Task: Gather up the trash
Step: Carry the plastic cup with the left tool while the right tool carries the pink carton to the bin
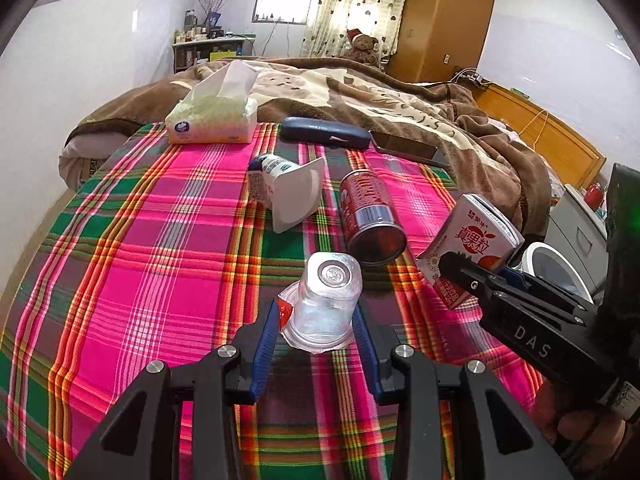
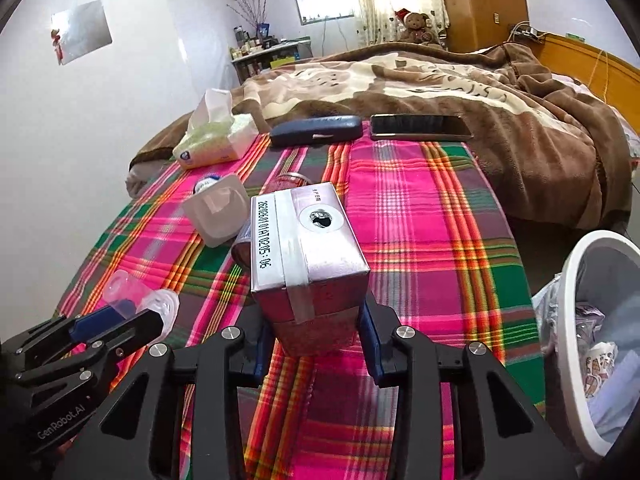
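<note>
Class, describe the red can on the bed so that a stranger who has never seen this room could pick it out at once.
Start at the bed's pink and green plaid cloth. Near its middle, between the white torn carton and the juice box held in the right gripper, lies the red can. It alone is a metal cylinder on its side, open end facing the camera.

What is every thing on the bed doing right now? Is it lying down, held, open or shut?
Plastic cup: upside down, held by the left hand-held gripper.
Juice box: held by the right hand-held gripper.
Red can: lying on its side.
Glasses case: shut, lying flat.
Tissue pack: open.
Trash bin: open, trash inside.
</note>
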